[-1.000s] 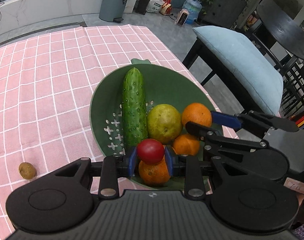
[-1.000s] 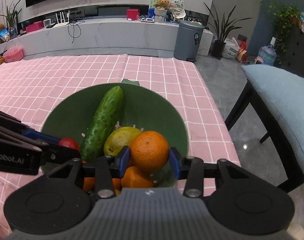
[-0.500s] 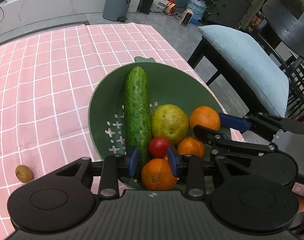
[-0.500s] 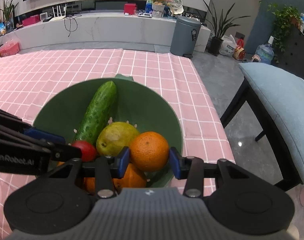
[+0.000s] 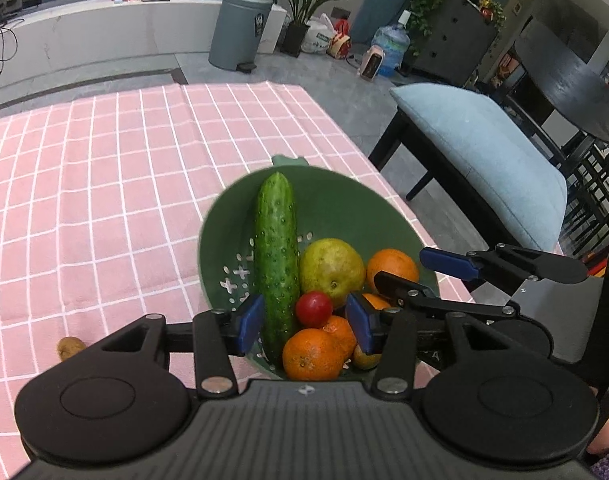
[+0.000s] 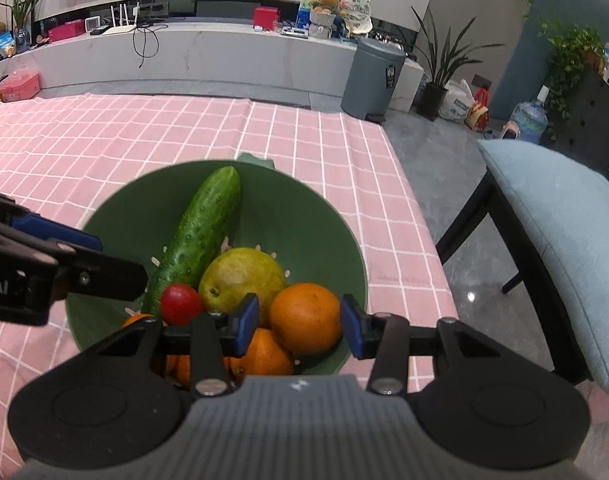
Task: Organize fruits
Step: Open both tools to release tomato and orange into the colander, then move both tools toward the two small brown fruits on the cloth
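Observation:
A green colander bowl (image 5: pixel 336 200) on the pink checked cloth holds a cucumber (image 5: pixel 276 256), a yellow-green pear (image 5: pixel 330 270), a red tomato (image 5: pixel 313 309) and several oranges. My left gripper (image 5: pixel 304 324) hovers over the bowl's near side, its jaws opening. The tomato lies free below, between the pads but untouched. My right gripper (image 6: pixel 300 326) is over the bowl's right side with its jaws opening around an orange (image 6: pixel 305 318). A thin gap shows at the left pad, and the orange rests on another orange (image 6: pixel 264 354).
A small brown fruit (image 5: pixel 70 347) lies on the cloth left of the bowl. The table edge runs just right of the bowl, with a blue cushioned bench (image 6: pixel 556 216) beyond it. Each gripper shows in the other's view, close beside the bowl.
The left jaws let go of the tomato, which now sits in the bowl by the cucumber. The left gripper drew up and back. The right jaws eased off the orange.

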`<state>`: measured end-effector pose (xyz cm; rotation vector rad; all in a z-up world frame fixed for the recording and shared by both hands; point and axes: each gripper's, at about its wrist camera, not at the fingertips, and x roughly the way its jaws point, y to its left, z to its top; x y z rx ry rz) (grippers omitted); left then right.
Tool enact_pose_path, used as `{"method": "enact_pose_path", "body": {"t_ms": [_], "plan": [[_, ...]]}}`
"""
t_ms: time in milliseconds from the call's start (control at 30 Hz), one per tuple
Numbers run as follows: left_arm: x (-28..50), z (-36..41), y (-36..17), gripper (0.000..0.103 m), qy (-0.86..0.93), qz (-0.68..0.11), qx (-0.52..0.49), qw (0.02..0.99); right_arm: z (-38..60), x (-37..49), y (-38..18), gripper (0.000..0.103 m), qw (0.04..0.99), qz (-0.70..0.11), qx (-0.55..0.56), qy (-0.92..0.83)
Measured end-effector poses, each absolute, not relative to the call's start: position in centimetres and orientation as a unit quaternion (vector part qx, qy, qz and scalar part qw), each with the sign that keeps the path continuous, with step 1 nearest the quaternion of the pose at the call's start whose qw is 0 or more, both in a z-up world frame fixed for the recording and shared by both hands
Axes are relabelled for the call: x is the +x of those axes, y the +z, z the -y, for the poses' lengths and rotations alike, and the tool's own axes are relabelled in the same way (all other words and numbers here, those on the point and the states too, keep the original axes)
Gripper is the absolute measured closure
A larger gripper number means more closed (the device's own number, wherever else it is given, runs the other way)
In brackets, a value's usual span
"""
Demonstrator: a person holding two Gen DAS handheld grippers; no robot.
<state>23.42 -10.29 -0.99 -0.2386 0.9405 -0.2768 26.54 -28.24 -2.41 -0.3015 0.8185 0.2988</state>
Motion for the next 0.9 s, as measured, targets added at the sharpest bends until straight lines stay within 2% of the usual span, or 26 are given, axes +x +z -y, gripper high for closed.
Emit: {"method": "enact_pose_path", "body": {"t_ms": [133,300,633,900], "plan": [[22.4,9.7,0.1,0.047,-0.129,-0.439,-0.106,0.883,27.8,25.2,-1.1,0.053,0.905,-0.373,-0.141,0.147],[20.6,8.8,1.3,0.047,-0.120,-0.423,-0.077,0.895,26.8,22.6,0.6,0.049,0.916,-0.348,-0.122,0.156],[17.5,5.3,2.1,0.047,-0.116,-0.409,-0.068,0.902,23.8,17.6,1.9,0.049,0.924,-0.336,-0.060,0.176],[16.0,1.3,0.2,0.047,-0.101,-0.420,-0.092,0.897,20.1,15.9,0.1,0.049,0.912,-0.359,-0.044,0.196]]}}
